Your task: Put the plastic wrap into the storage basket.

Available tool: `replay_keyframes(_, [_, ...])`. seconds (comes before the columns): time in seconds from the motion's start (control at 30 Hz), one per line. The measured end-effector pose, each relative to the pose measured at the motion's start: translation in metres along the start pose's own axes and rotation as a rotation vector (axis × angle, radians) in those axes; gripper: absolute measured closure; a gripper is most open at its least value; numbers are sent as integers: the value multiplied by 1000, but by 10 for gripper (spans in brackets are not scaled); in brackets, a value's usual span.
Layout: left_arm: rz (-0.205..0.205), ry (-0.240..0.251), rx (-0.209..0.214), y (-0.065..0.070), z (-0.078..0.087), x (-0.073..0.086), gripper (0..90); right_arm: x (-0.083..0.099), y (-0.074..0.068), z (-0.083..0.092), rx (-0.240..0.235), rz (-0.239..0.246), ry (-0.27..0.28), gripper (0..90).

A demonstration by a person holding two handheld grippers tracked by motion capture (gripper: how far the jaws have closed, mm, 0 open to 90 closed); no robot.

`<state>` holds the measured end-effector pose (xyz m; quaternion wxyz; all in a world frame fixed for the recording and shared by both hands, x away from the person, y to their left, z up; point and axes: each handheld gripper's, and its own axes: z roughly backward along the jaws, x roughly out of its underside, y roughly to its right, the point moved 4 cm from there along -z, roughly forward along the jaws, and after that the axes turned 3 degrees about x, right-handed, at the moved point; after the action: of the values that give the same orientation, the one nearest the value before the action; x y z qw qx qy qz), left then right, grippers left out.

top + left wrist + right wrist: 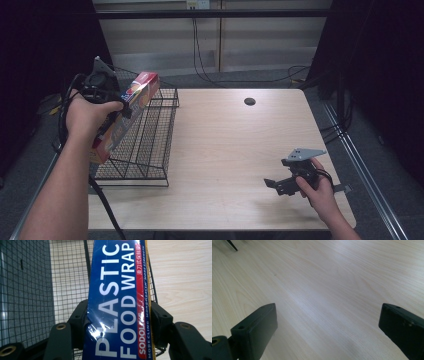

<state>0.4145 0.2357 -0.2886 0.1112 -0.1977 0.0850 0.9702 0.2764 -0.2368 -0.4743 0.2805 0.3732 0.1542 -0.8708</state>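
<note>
While the left gripper [117,322] clamped the plastic wrap box [117,302] above the wire basket [150,145] at nine o'clock, the right gripper [327,325] sat wide open, empty, at four o'clock.

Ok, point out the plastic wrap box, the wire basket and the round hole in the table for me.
plastic wrap box [117,300], left gripper view, on its blue printed face.
wire basket [150,145], high view, on its sloping mesh front.
round hole [249,101], high view, on its dark centre, far side of the table.

Lab: black curtains [385,75], lone wooden table [235,150].
</note>
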Motion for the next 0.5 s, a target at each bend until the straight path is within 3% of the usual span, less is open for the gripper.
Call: replay_keyframes(0.5, [51, 20, -39, -10, 9, 1, 441, 1, 0, -1, -2, 3, -2, 21])
